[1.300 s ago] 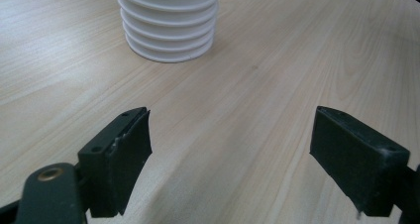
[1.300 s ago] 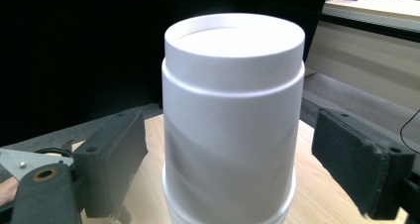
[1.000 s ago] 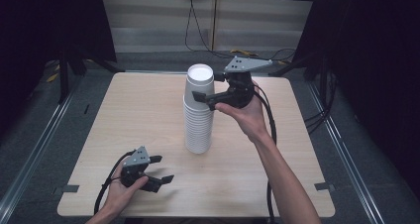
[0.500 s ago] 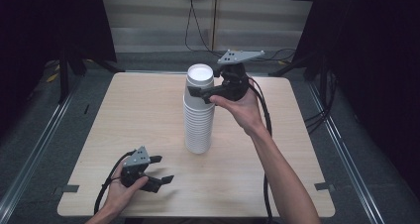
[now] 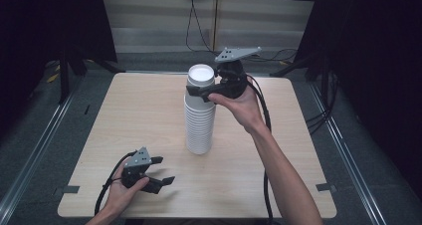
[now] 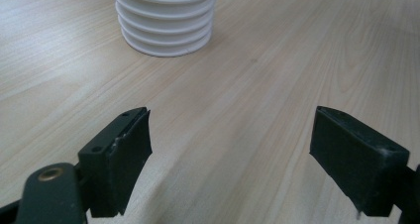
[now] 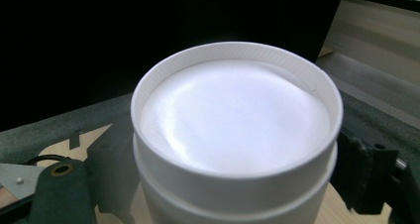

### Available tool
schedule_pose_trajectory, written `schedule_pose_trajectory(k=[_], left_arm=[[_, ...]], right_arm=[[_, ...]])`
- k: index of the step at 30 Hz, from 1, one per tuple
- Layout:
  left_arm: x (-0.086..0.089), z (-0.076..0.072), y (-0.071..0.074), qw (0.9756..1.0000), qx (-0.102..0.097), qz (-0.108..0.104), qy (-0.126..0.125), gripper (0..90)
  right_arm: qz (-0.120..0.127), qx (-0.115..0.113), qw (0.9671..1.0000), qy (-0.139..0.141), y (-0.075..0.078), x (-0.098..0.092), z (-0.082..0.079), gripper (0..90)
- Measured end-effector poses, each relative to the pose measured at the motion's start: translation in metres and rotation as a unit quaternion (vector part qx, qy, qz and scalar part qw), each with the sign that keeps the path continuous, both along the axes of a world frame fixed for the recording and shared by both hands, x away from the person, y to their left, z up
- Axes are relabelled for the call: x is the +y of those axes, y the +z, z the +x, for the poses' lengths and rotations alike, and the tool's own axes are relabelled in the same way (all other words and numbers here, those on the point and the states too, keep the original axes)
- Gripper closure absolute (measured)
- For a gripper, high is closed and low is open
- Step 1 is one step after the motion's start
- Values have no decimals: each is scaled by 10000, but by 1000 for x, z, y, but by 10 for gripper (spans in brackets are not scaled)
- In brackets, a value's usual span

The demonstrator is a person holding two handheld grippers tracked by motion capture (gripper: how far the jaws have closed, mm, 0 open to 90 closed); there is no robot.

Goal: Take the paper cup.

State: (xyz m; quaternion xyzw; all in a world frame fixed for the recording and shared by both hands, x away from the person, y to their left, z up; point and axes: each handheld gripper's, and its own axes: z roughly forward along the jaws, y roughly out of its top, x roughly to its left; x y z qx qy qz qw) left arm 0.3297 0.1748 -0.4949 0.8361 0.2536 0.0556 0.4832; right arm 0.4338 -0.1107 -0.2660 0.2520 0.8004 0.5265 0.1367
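While the right gripper point(image 7: 233, 184) straddles the top cup point(image 7: 236, 130), the high view shows the stack point(image 5: 200, 118).

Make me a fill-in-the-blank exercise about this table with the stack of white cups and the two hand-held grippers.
1. The tall stack of white paper cups stands on the light ____ table.
2. The right hand-held gripper has its jaws around the ____ cup of the stack.
3. The left hand-held gripper rests near the table's front edge with ____ between its jaws.
4. In the left gripper view, the jaws point toward the stack's ____.

Missing words: wooden; top; nothing; base
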Motion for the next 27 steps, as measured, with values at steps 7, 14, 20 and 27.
schedule_pose_trajectory(k=[7,14,20,27], left_arm=[[0,1,0,10000,-3,23,-4,159],[0,0,0,10000,-2,6,-28,159],[0,0,0,10000,-15,4,-27,159],[0,0,0,10000,-34,10,-60,159]], right_arm=[[-66,0,10000,2,1,0,0,199],[-135,47,9999,0,3,1,0,203],[-103,24,9999,-3,5,1,0,203],[7,-133,9999,-50,13,-2,-4,204]])
